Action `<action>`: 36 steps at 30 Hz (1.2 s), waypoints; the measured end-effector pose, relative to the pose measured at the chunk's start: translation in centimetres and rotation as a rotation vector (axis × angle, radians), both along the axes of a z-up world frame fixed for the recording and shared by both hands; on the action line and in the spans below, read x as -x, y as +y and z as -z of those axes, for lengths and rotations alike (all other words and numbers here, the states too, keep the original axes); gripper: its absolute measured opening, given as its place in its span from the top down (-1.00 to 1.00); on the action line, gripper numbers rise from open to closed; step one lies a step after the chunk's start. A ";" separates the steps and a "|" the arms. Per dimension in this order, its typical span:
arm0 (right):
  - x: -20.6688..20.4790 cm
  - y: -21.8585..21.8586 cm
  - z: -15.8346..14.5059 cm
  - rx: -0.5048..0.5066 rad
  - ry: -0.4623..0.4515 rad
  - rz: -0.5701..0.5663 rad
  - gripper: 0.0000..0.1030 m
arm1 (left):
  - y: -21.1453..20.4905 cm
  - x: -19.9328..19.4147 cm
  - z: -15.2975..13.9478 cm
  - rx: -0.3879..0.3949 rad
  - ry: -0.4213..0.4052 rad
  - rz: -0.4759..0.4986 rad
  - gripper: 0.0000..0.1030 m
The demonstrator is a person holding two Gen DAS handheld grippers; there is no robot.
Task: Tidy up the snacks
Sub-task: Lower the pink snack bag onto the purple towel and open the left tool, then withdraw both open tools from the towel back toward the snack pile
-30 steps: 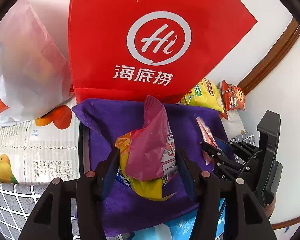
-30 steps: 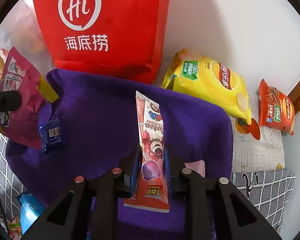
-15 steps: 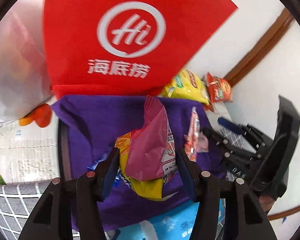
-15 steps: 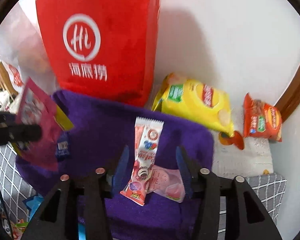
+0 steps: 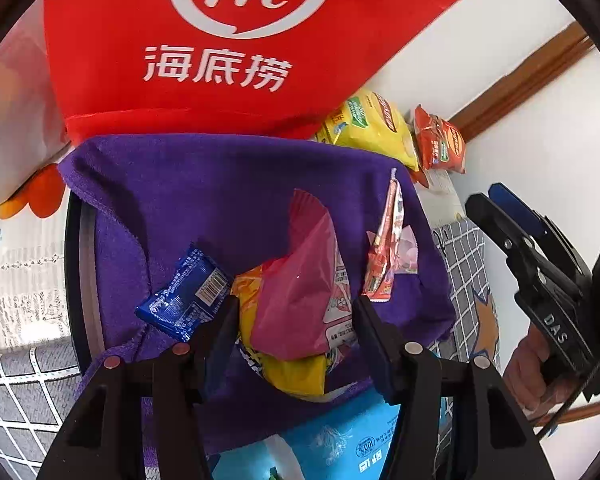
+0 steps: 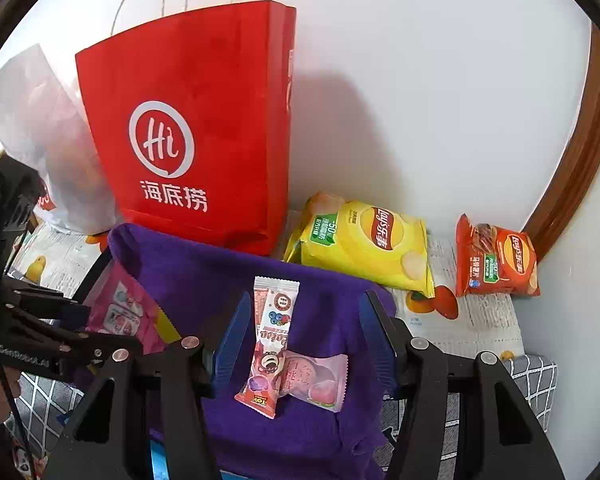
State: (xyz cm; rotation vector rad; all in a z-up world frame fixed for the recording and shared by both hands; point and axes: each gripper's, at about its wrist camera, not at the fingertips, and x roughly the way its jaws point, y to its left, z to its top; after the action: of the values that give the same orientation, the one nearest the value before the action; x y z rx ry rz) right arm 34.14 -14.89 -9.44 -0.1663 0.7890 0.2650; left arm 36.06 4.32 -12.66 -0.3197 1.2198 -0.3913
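A purple cloth (image 5: 220,200) covers a tray in front of a red paper bag (image 5: 220,40). My left gripper (image 5: 294,312) is shut on a pink and yellow snack packet (image 5: 296,292) held over the cloth. A blue wrapper (image 5: 184,300) lies to its left. My right gripper (image 6: 300,332) is open above the cloth (image 6: 320,320). Between its fingers a long red-white stick packet (image 6: 270,340) lies flat, next to a small pink packet (image 6: 320,376). The stick packet also shows in the left wrist view (image 5: 386,248), with the right gripper (image 5: 500,220) off to the right.
A yellow chip bag (image 6: 364,244) and a red chip bag (image 6: 496,260) lie by the white wall on the right. A white plastic bag (image 6: 40,140) stands left of the red bag (image 6: 192,128). A light blue packet (image 5: 340,440) lies below the cloth's front edge.
My right gripper opened, left the stick packet on the cloth beside the pink packet, and rose back. My left gripper kept its packet and moved left.
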 end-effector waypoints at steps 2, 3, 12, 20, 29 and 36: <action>0.1 0.1 0.0 0.005 -0.001 0.000 -0.12 | 0.2 0.1 0.0 -0.006 0.006 -0.002 -0.15; 0.1 0.2 0.0 0.007 0.001 0.000 -0.12 | 0.3 0.1 -0.1 -0.016 0.006 -0.008 -0.17; 0.3 0.4 -0.2 0.023 -0.005 -0.001 -0.12 | 1.4 1.0 -2.8 -0.084 -0.094 -0.048 -0.55; 0.5 0.7 -0.2 0.026 -0.003 -0.006 -0.14 | 2.1 1.7 -4.8 -0.084 -0.157 -0.067 -0.60; 0.8 1.5 -0.2 0.048 -0.010 -0.028 -0.15 | 2.3 2.0 -5.3 -0.073 -0.157 -0.068 -0.60; 1.2 1.5 -1.0 0.038 -0.020 -0.013 -0.15 | 3.0 2.6 -6.3 -0.045 -0.180 -0.088 -0.60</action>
State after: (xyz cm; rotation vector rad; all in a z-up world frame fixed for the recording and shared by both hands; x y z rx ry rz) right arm 32.99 -13.40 -8.42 -0.2102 0.7740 0.2607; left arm 33.45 7.33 -6.31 -0.2925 1.0334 -0.3091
